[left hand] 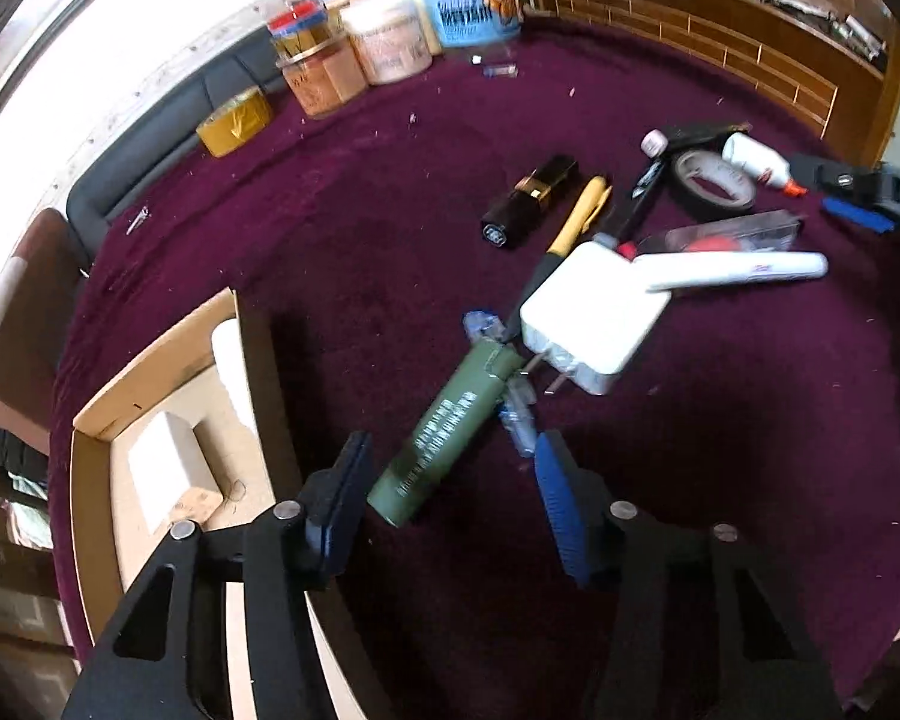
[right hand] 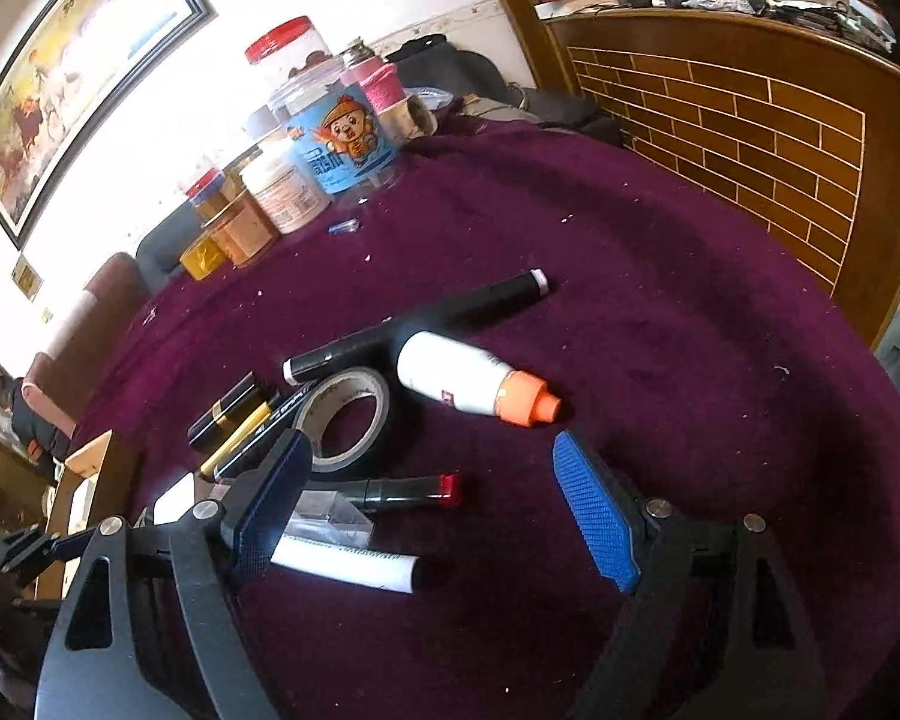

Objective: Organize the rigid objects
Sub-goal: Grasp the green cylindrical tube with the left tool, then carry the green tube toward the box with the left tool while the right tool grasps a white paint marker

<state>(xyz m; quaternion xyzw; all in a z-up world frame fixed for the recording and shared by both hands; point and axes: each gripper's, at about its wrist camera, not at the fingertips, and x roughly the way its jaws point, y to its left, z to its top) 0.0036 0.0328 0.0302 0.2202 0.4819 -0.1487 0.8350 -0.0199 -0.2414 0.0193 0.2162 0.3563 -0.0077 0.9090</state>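
A round table draped in maroon cloth (right hand: 660, 312) is being backed by brick-patterned panelling (right hand: 750, 120) (jars (right hand: 342, 138) crowd the far rim). The left gripper (left hand: 450, 480) is being held spread around the near end of a green cylinder (left hand: 444, 426), beside a cardboard box (left hand: 168, 396) seen mainly in that view. The right gripper (right hand: 432, 498) is being held released near a black tape roll (right hand: 348, 420) and white bottle (right hand: 462, 378).
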